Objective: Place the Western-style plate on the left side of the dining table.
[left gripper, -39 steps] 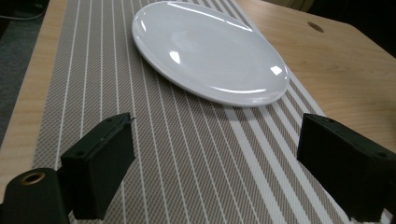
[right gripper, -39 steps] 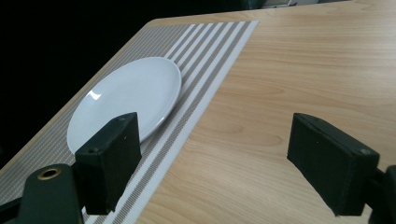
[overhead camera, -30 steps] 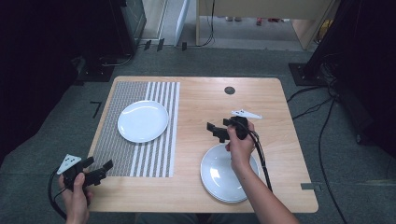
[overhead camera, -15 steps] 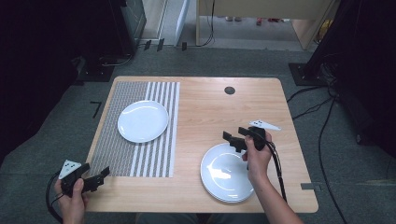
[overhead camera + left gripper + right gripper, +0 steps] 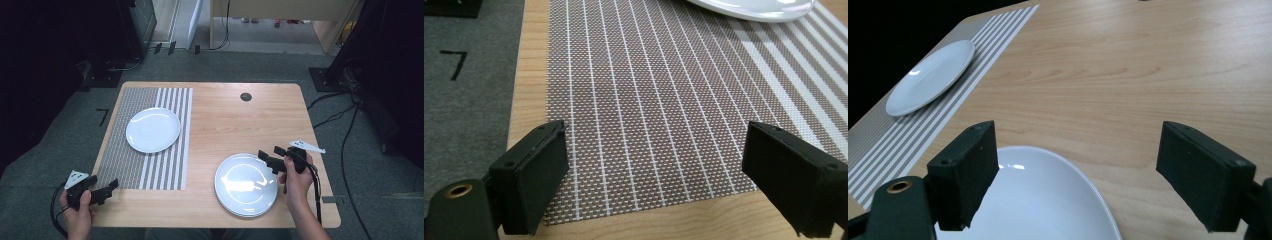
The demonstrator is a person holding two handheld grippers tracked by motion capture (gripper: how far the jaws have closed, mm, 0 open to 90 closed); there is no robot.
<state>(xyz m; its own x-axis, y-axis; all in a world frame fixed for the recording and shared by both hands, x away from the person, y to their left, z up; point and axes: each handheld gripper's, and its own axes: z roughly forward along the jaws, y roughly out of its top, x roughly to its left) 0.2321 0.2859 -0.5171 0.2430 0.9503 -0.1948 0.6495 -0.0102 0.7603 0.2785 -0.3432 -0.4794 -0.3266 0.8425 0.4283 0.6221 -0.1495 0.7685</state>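
Observation:
A white plate rests on the brown striped placemat at the table's left. Another white plate, seemingly on top of a stack, lies at the front right of the wooden table. My right gripper hovers open at that plate's right rim, jaws pointing left; its own view has the near plate below the jaws and the far plate on the mat. At the front left corner my left gripper is open over the placemat's corner, the far plate's edge ahead.
A small dark round grommet sits near the table's back edge. Grey carpet surrounds the table, with cables on the floor at the right and dark furniture at the back left.
My right gripper moved right and toward the front, from above the table's middle to the near plate's right rim. My left gripper drew slightly back toward the front left corner.

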